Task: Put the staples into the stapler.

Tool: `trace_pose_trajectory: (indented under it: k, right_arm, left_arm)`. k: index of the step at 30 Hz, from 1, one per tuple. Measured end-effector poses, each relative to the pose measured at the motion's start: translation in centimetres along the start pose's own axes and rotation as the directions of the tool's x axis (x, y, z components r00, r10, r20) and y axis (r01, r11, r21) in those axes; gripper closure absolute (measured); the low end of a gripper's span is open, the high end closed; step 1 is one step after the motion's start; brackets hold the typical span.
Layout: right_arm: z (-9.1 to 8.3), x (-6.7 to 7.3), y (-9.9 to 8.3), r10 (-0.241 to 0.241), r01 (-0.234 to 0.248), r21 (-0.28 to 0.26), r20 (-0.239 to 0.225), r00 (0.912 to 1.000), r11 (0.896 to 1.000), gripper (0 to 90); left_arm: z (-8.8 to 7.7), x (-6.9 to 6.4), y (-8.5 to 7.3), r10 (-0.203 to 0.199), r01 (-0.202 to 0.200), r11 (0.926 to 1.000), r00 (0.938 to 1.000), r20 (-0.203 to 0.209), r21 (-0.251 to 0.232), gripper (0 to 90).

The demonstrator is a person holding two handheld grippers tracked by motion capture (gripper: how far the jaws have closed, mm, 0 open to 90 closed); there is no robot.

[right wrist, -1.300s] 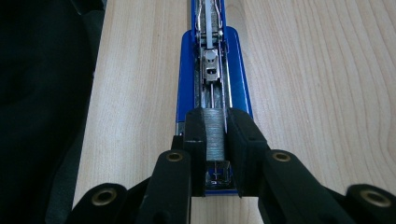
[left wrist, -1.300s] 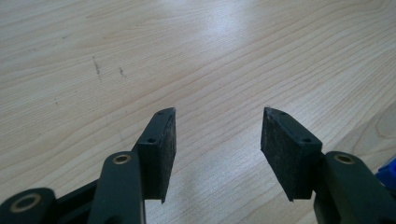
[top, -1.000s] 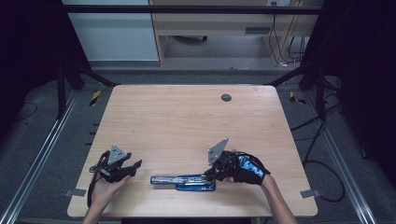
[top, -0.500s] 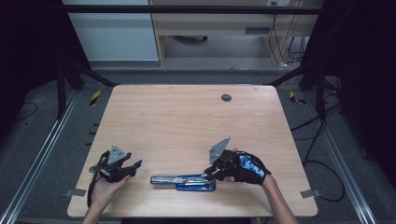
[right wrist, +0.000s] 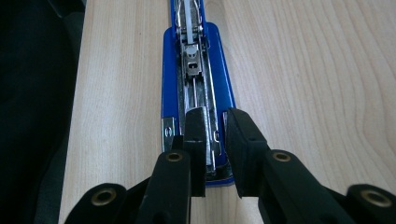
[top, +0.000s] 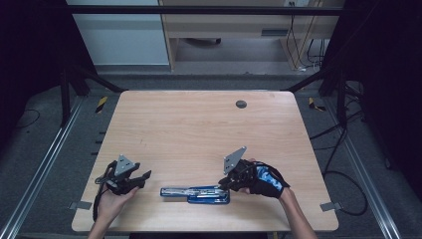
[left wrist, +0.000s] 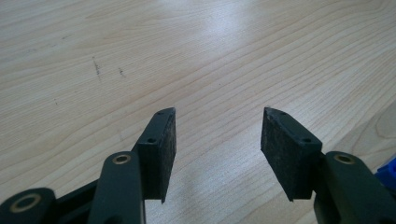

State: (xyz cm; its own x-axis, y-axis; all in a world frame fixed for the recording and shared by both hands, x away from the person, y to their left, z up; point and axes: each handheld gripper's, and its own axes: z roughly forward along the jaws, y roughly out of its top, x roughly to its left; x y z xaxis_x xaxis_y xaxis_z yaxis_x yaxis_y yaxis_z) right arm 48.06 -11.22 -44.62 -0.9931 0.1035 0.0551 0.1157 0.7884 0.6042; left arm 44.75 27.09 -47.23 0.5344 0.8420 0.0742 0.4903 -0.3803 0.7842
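Observation:
A blue stapler (top: 196, 193) lies folded out flat near the table's front edge, its metal staple channel (right wrist: 196, 70) facing up. My right gripper (top: 221, 186), held by a hand in a blue and black glove, is at the stapler's right end. Its jaws have just been closing. In the right gripper view the pads (right wrist: 215, 114) stand narrow around one thin metal wall of the channel. My left gripper (top: 144, 177) rests to the left of the stapler. In the left gripper view its jaws (left wrist: 217, 114) are wide open over bare wood, and a blue corner of the stapler (left wrist: 387, 175) shows at the right edge.
The wooden table (top: 199, 129) has a small round dark grommet (top: 241, 104) near its far edge. Metal frame rails (top: 40, 169) run along both sides, and cables (top: 343, 149) lie on the floor to the right.

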Motion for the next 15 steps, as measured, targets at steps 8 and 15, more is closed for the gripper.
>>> trace_pose_trajectory:
  k: [8, 15]
  right_arm:
    - [-0.5, 0.2, 0.2, 0.036, -0.033, -0.041, 0.079, 0.9962, 0.999, 79.6]
    - [-1.7, 0.8, 0.4, 0.163, -0.133, -0.163, 0.189, 0.9683, 0.978, 79.3]
  left_arm:
    - [-0.1, -0.1, 0.0, 0.002, -0.002, 1.0, 1.0, 0.001, -0.003, 45.6]
    - [-0.2, -0.1, 0.0, -0.001, 0.001, 1.0, 1.0, 0.002, -0.009, 45.6]
